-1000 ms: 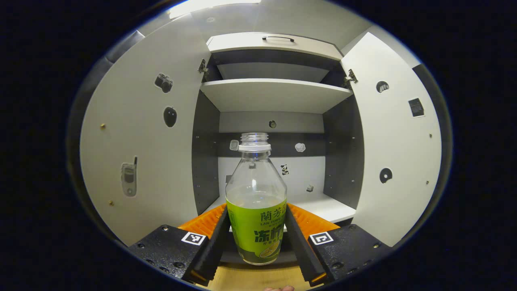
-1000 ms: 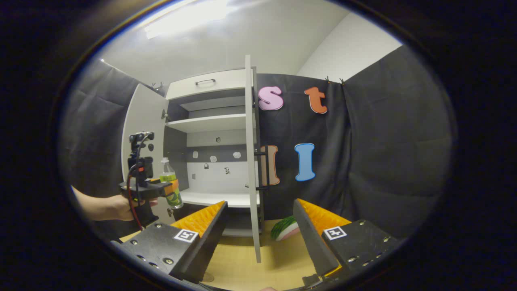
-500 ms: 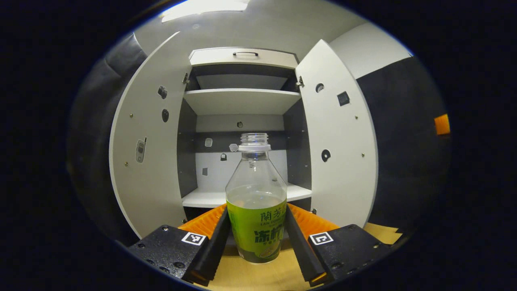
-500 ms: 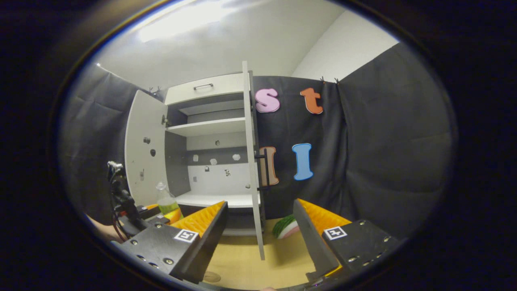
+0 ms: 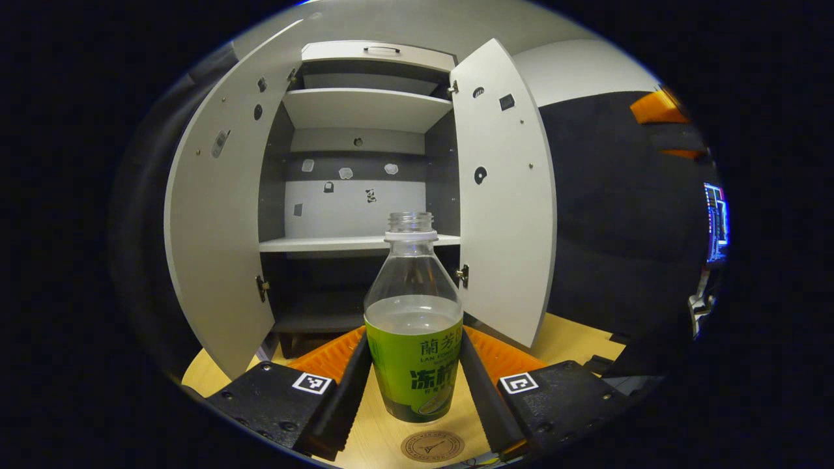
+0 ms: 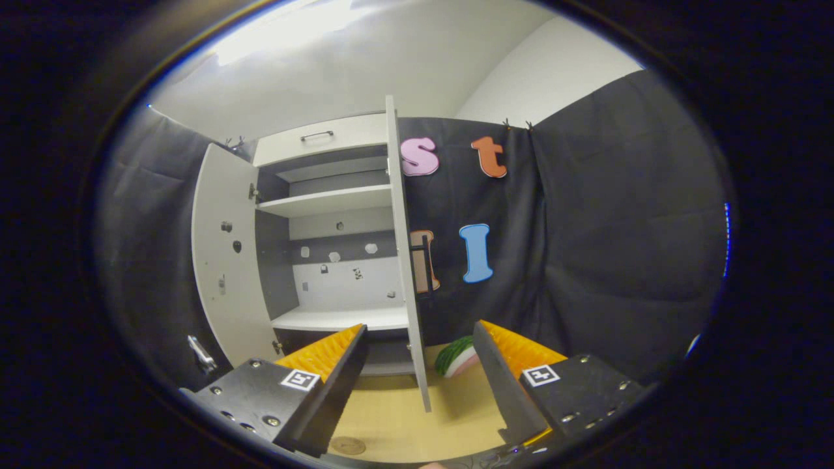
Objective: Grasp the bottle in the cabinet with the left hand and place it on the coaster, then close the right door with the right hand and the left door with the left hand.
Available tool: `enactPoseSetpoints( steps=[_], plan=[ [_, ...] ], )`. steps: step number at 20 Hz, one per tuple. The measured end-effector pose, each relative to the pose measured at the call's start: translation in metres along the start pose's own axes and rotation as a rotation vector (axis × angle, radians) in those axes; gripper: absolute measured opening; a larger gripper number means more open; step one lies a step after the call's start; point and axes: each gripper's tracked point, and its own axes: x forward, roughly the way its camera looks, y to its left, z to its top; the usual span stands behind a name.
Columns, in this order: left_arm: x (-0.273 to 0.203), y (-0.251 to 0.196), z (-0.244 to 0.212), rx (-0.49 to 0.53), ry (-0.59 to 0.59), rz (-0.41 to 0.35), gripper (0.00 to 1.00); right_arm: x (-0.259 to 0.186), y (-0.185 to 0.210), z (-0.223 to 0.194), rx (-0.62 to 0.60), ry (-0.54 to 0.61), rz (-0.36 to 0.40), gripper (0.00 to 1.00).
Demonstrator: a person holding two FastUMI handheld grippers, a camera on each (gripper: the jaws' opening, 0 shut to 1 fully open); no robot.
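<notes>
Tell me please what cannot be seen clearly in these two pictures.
- Left gripper view: the base of the bottle looks raised above the coaster; the gap cannot be judged.
- Left gripper view: the coaster print is too small to read.
- Right gripper view: the green and pink object is partly hidden behind the right gripper.
- Both views: stickers in the cabinet are too small.

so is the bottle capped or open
Open: the bottle held in the left gripper shows bare neck threads and no cap, with liquid reaching about halfway up.
</notes>
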Motion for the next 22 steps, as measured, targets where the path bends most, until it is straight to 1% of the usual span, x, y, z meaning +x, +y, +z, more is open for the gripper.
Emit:
enactPoseSetpoints(
  steps=[3, 4, 6, 7, 8, 9, 10, 11, 14, 17, 18, 19, 20, 22],
  plan=[
    [-0.001, -0.006, -0.042, 0.016, 0.025, -0.056, 0.79, -0.007, 0.003, -0.005, 0.006, 0.018, -0.024, 0.97],
    [-0.002, -0.008, -0.057, 0.03, 0.041, -0.074, 0.79, -0.008, 0.004, -0.009, -0.003, 0.034, -0.039, 0.93],
    [-0.002, -0.013, -0.077, 0.045, 0.047, -0.113, 0.79, -0.012, 0.008, -0.016, -0.026, 0.063, -0.058, 1.0],
    [-0.001, -0.016, -0.085, 0.043, 0.056, -0.125, 0.79, -0.013, 0.011, -0.018, -0.037, 0.07, -0.063, 0.93],
    [-0.001, -0.016, -0.094, 0.035, 0.064, -0.135, 0.79, -0.013, 0.015, -0.019, -0.043, 0.076, -0.064, 0.97],
    [0.0, -0.018, -0.1, 0.021, 0.072, -0.144, 0.79, -0.014, 0.019, -0.022, -0.042, 0.083, -0.062, 0.97],
    [0.001, -0.019, -0.105, 0.007, 0.076, -0.149, 0.79, -0.014, 0.026, -0.027, -0.037, 0.093, -0.055, 0.93],
    [0.001, -0.021, -0.11, 0.0, 0.085, -0.161, 0.79, -0.016, 0.032, -0.029, -0.03, 0.103, -0.048, 0.97],
    [-0.002, -0.026, -0.124, 0.04, 0.073, -0.188, 0.8, -0.016, 0.049, -0.035, -0.042, 0.127, -0.017, 0.98],
    [-0.003, -0.033, -0.135, 0.071, 0.075, -0.229, 0.8, -0.014, 0.051, -0.038, -0.051, 0.136, -0.018, 0.97],
    [-0.002, -0.033, -0.137, 0.085, 0.078, -0.236, 0.81, -0.011, 0.05, -0.039, -0.047, 0.141, -0.023, 0.93],
    [-0.002, -0.032, -0.138, 0.094, 0.081, -0.238, 0.81, -0.008, 0.05, -0.041, -0.041, 0.147, -0.029, 0.93],
    [-0.002, -0.034, -0.14, 0.097, 0.088, -0.247, 0.82, -0.007, 0.05, -0.044, -0.037, 0.152, -0.032, 0.98],
    [-0.002, -0.028, -0.142, 0.115, 0.111, -0.237, 0.86, -0.002, 0.053, -0.047, -0.031, 0.154, -0.031, 0.97]
  ],
)
